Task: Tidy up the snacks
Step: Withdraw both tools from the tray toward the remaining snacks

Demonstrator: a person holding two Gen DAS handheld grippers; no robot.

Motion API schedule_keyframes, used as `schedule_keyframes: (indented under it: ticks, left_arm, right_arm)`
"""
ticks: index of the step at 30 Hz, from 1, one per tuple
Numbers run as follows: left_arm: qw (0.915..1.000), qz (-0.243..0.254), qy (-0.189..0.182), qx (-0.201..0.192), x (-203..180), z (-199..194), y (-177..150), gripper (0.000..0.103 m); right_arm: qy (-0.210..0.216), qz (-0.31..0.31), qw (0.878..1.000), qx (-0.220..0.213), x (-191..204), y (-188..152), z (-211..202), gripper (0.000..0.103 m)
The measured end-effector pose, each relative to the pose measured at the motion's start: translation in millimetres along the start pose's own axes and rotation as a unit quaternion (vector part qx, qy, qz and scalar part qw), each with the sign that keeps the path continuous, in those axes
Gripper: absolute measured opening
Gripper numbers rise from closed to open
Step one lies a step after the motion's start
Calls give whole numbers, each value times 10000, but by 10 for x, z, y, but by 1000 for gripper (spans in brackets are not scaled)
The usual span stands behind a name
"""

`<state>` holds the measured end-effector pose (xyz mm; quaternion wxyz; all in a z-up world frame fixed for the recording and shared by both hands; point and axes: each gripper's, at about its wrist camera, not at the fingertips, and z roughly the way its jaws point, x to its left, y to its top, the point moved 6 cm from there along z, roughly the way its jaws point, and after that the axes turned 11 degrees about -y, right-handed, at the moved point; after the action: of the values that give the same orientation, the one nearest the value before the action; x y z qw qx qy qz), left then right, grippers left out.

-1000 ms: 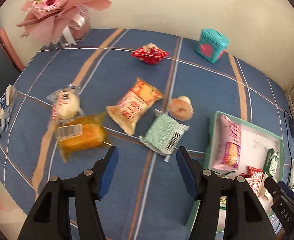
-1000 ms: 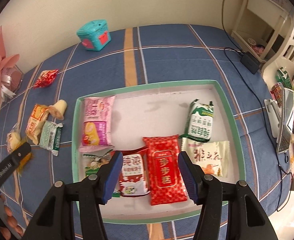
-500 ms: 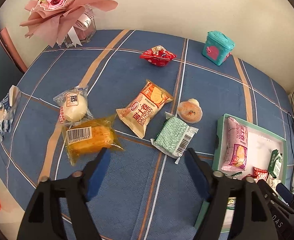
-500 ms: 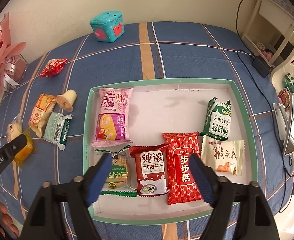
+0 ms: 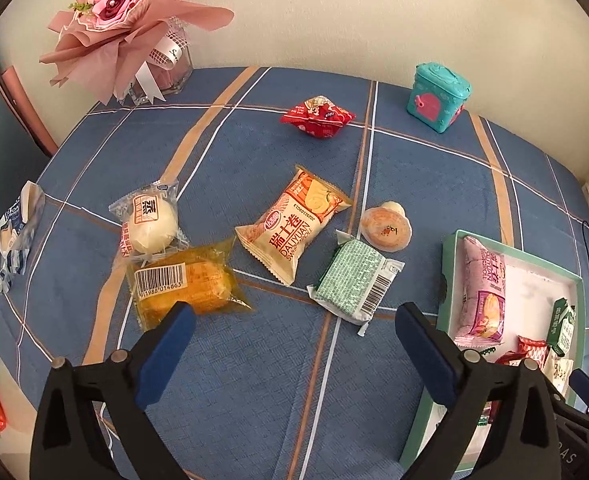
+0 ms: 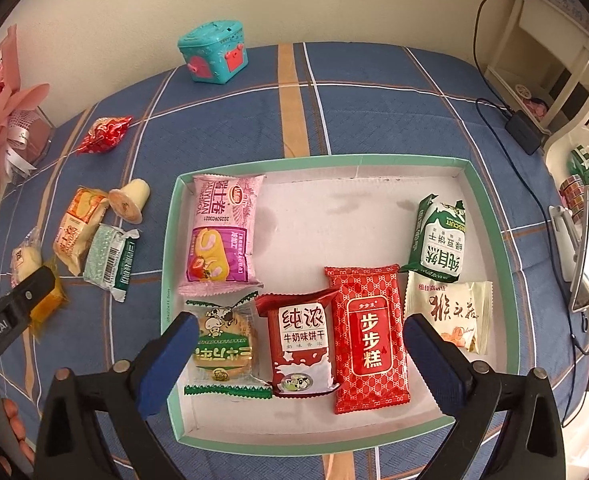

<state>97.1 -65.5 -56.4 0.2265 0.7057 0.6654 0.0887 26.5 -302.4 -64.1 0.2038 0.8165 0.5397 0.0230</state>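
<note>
Loose snacks lie on the blue checked cloth: a yellow cake pack (image 5: 182, 286), a white bun (image 5: 148, 224), an orange swiss roll pack (image 5: 292, 226), a green wafer pack (image 5: 354, 280), a pudding cup (image 5: 386, 226) and a red candy bag (image 5: 318, 118). My left gripper (image 5: 294, 334) hovers above the cloth in front of them, jaws opening wide, nothing between them. The green-rimmed tray (image 6: 490, 216) holds a pink roll pack (image 6: 220, 236), several red, green and white packs. My right gripper (image 6: 296, 350) hangs over the tray's near half, jaws opening, holding nothing.
A pink bouquet in a glass vase (image 5: 134, 24) stands at the far left by the wall, a teal toy box (image 5: 438, 98) at the far right. A blue-white wrapper (image 5: 16, 236) lies near the left table edge. A cable and adapter (image 6: 522, 130) run right of the tray.
Both grippers' jaws spread from narrow to wide apart. Both views now take in a little more of the far wall; nothing on the table or in the tray moved.
</note>
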Motion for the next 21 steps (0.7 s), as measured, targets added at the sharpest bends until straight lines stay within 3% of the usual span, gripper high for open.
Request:
schedule_keyframes:
  ticks: [6, 11, 21]
  left_arm:
    - [9999, -114, -95, -5, 93, 26, 20, 101]
    - [9998, -185, 74, 0, 287, 27, 43, 101]
    - [9959, -855, 293, -49, 998, -14, 135, 101]
  right_arm:
    - [32, -72, 10000, -5, 109, -10, 15, 103]
    - [215, -152, 9997, -21, 319, 2, 10, 103]
    - [731, -286, 9966, -239, 887, 37, -89, 103]
